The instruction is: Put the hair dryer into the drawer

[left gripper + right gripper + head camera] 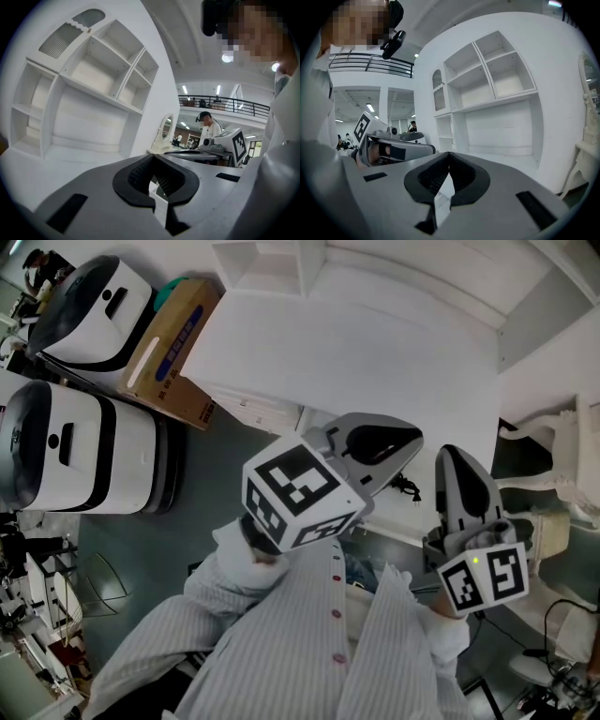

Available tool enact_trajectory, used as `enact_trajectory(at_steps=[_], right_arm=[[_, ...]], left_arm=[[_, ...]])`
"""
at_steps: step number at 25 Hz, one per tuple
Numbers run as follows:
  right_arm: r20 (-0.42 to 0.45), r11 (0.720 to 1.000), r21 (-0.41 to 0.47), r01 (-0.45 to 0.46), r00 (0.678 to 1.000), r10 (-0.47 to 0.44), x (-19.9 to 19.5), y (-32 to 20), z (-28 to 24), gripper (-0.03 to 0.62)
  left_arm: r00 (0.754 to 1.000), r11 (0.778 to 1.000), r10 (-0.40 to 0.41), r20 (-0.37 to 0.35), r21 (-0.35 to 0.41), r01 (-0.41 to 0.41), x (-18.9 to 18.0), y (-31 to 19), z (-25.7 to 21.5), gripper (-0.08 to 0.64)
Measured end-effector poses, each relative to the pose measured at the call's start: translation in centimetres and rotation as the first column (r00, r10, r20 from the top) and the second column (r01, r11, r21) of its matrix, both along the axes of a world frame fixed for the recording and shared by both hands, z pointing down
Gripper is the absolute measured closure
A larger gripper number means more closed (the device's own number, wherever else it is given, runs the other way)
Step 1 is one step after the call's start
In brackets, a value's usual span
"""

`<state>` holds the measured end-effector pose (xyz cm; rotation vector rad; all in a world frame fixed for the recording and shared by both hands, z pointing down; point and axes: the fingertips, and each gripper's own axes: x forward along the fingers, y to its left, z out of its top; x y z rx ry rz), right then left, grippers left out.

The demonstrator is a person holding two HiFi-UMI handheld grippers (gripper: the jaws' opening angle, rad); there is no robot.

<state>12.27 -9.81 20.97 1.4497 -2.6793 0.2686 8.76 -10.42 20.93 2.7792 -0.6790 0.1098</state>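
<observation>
Three views, and none of them shows me the hair dryer. The nearest hint is a small dark thing [405, 487] by the near edge of the white counter [375, 362], maybe a plug, but it is too small to call. I can't pick out the drawer either, so I can't say whether it is open.

Both tools are idle. The left gripper [153, 161] has its pads pressed together on nothing. The right gripper [449, 159] looks the same, its tips meeting with only white counter showing past them. They sit near each other, held out roughly level toward the shelf unit [93, 84].

My worry is a reach made blind. Jaws not opened first would shove the dryer rather than take it. A trailing cord could snag on the counter edge, and two grippers this near could knock together — or clip the shelves — if I swing before I have found the target.
</observation>
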Motion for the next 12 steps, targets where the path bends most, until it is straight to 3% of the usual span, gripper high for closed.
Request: enact_trajectory(at_steps=[12], right_arm=[[0.005,1.000,-0.006,0.011,1.000,-0.011,0.04,0.09,0.12,0.581]], left_arm=[[1.000,1.000,-0.018,-0.006,-0.004,0.018,-0.31,-0.37,-0.08,0.551]])
